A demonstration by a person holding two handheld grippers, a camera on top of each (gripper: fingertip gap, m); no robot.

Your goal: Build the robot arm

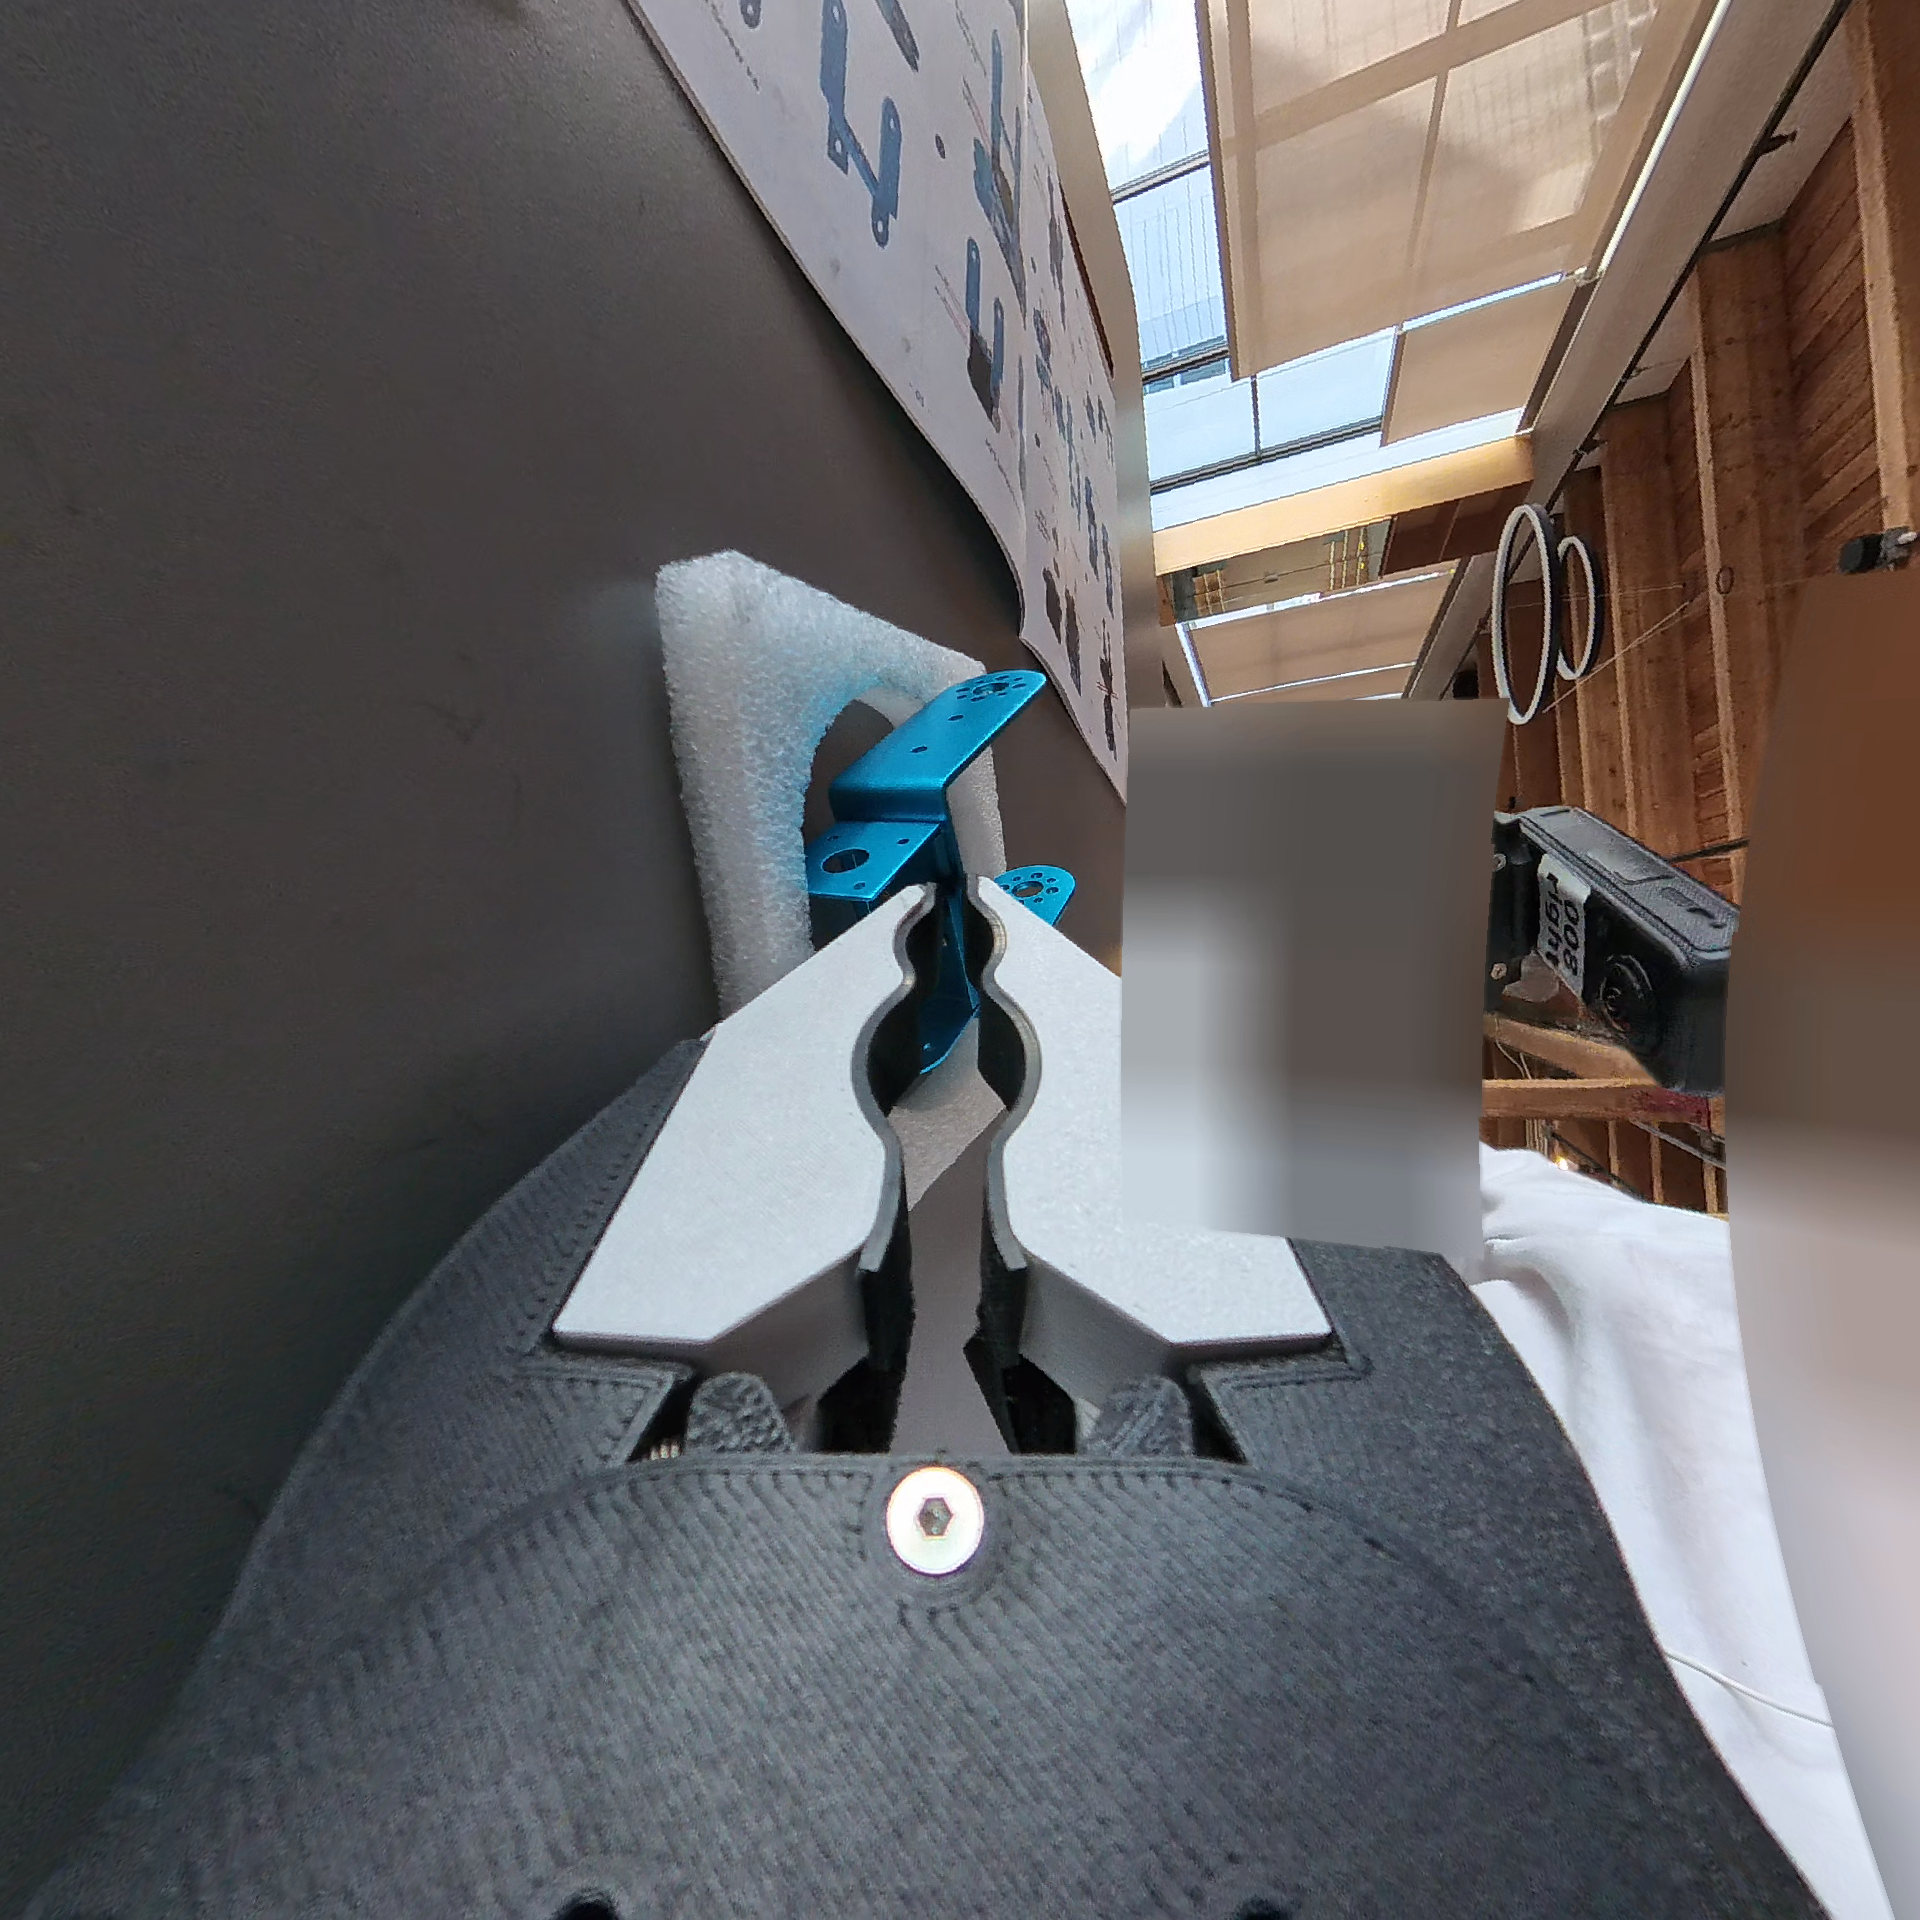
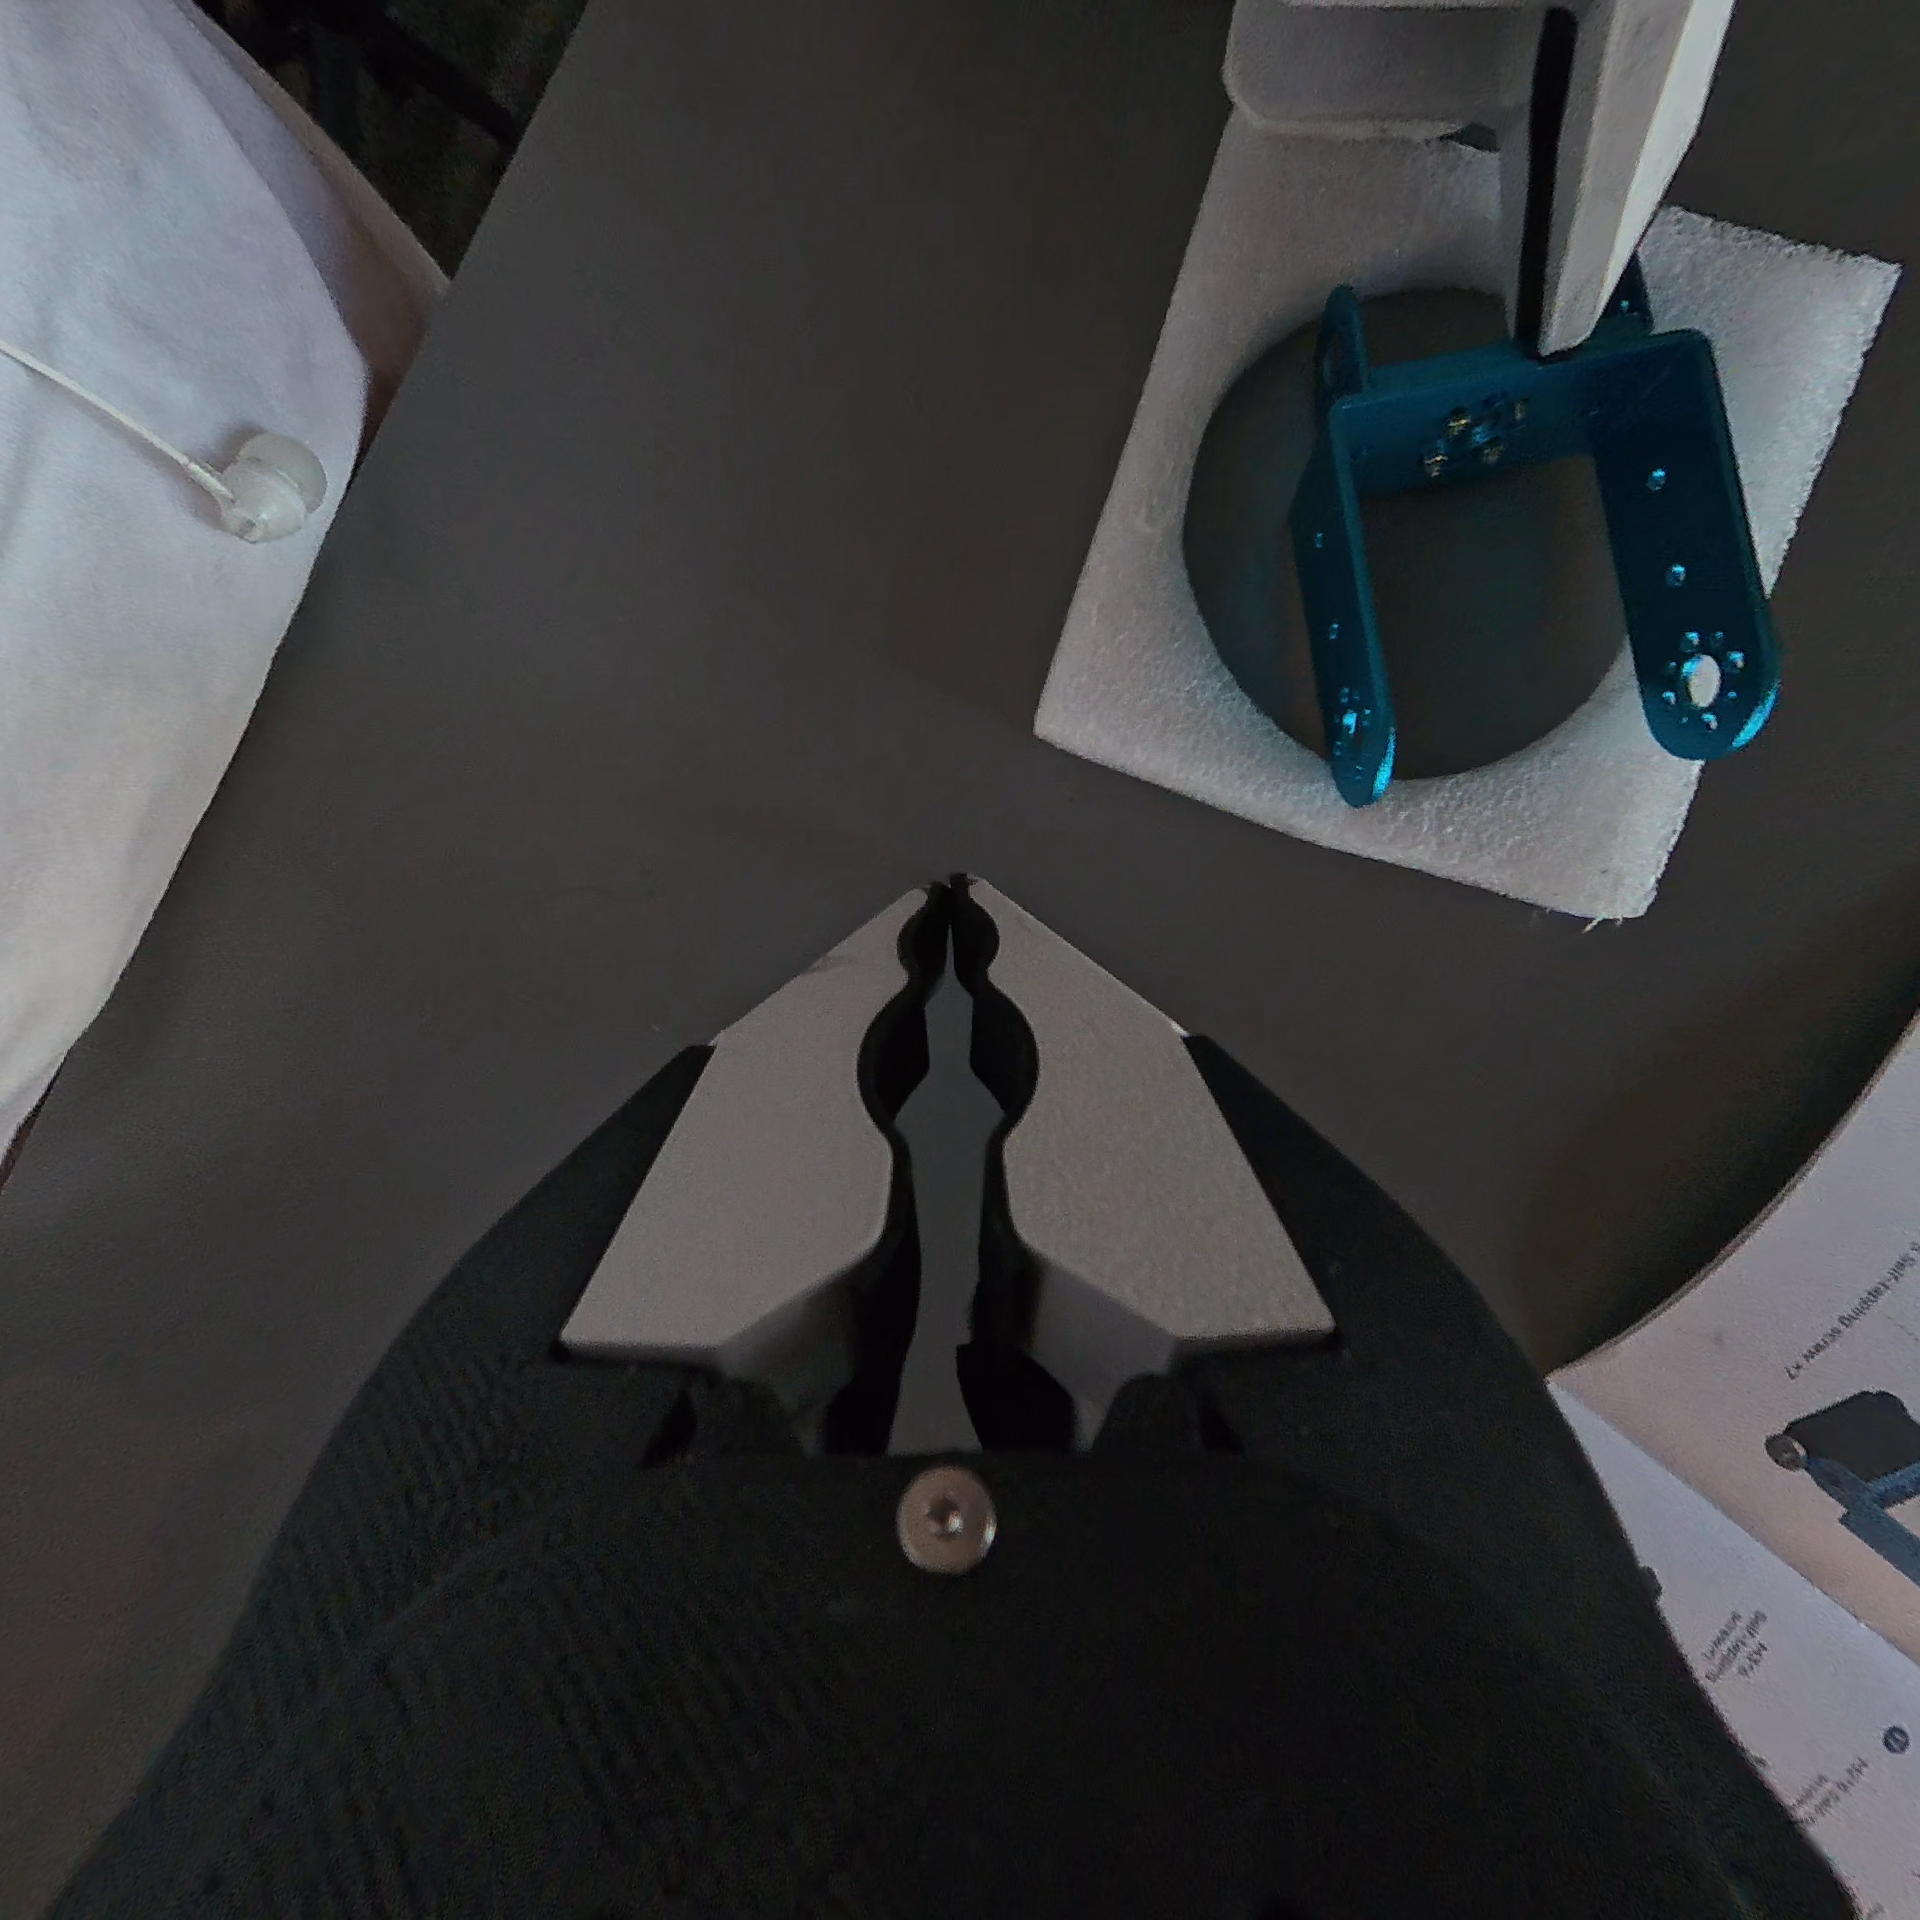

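Note:
My left gripper (image 1: 951, 894) is shut on a blue metal bracket assembly (image 1: 894, 790), two U-shaped pieces with round hole patterns joined back to back. It holds the assembly against a white foam block (image 1: 727, 707) with a round cut-out on the dark grey table (image 1: 312, 520). The right wrist view shows the same gripper (image 2: 1569, 312) gripping the bracket (image 2: 1455, 426) from above over the foam (image 2: 1143, 644). My right gripper (image 2: 953, 899) hovers over bare table, a hand's width from the foam. Its tips are closed, with a tiny dark part (image 2: 954, 881) pinched between them.
A printed instruction sheet (image 1: 935, 260) lies along the table's far edge and also shows in the right wrist view (image 2: 1766, 1507). A person's white garment (image 2: 135, 416) is at the table's side. The other gripper's black camera body (image 1: 1600, 935) shows at the right. About 12 centimeters separates my left fingertips from my right.

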